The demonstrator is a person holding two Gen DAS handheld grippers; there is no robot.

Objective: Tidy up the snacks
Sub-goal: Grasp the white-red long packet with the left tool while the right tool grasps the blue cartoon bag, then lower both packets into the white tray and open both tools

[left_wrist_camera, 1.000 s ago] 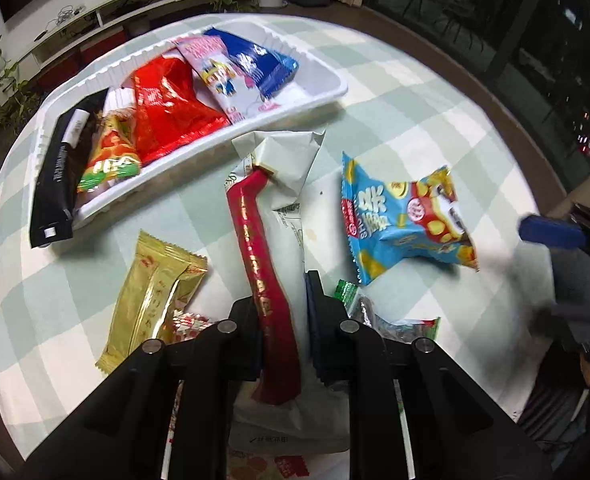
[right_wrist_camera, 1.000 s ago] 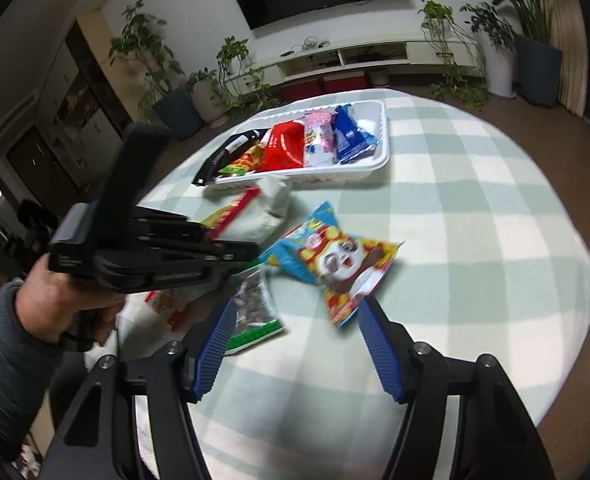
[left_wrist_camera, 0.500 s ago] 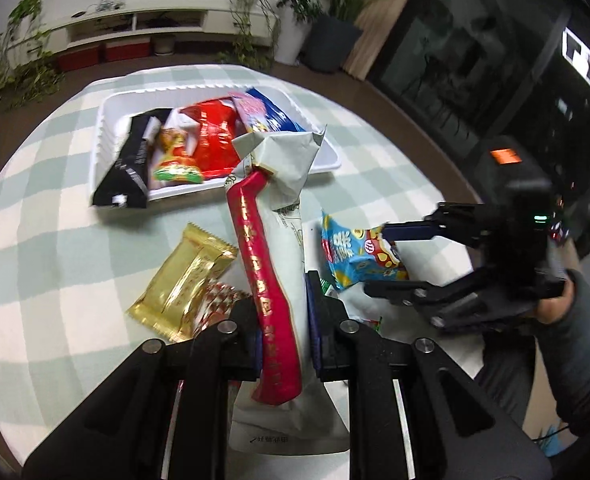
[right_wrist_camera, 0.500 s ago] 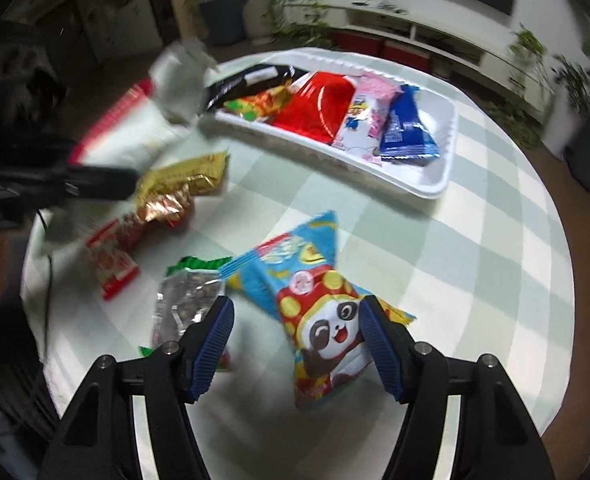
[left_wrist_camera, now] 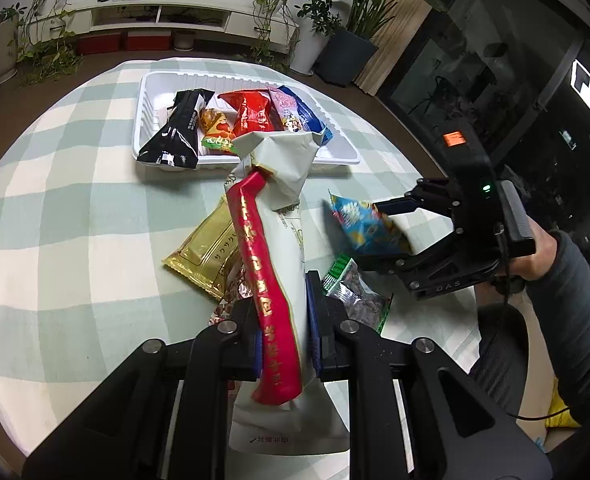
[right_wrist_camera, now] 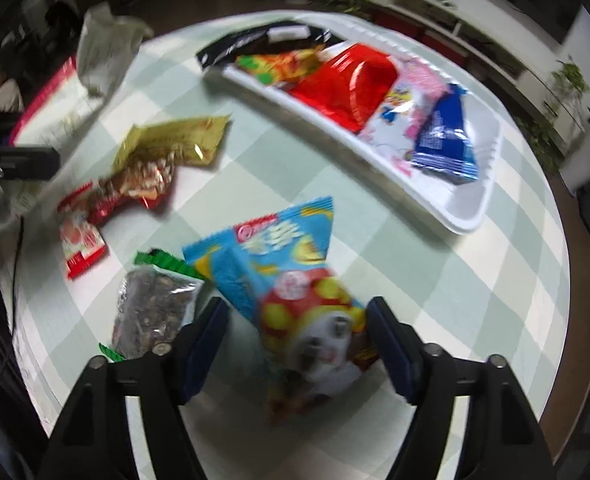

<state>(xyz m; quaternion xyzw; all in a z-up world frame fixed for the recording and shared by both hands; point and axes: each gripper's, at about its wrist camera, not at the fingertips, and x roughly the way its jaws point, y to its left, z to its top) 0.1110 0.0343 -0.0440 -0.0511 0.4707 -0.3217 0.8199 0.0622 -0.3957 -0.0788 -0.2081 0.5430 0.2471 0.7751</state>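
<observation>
In the left wrist view, the left gripper [left_wrist_camera: 283, 332] was clamped on a long white packet with a red band [left_wrist_camera: 273, 276], pinched near its lower part so that the crumpled top stood up toward the white tray [left_wrist_camera: 147, 120]; that hold looked suited to carrying the packet across to the tray, which sat toward the far edge of the checked table [left_wrist_camera: 75, 208]. The tray already held 5 snacks side by side: a black packet [left_wrist_camera: 179, 128], an orange-and-green one, a red one [left_wrist_camera: 253, 114], a pink one and a blue one. On the cloth near the table's middle lay a gold packet [left_wrist_camera: 205, 248], and nearer the right edge a blue panda packet [left_wrist_camera: 365, 228] and a clear green-edged bag of dark pieces [left_wrist_camera: 355, 292]. The right gripper [left_wrist_camera: 391, 234], held in a hand [left_wrist_camera: 535, 256], straddled the blue packet. In the right wrist view, blurred, the right gripper [right_wrist_camera: 297, 344] pointed steeply down with its jaws apart, having just been opening wider, and the blue panda packet [right_wrist_camera: 291, 280] lay on the table between the fingers; the right one may have been brushing it, the left stood clear, so it was not yet gripped. The wider spread probably served to take the puffy packet across its width. The gold packet [right_wrist_camera: 175, 144] and a small red-and-white packet [right_wrist_camera: 81, 244] lay toward the left edge, the tray [right_wrist_camera: 471, 208] along the far right.
</observation>
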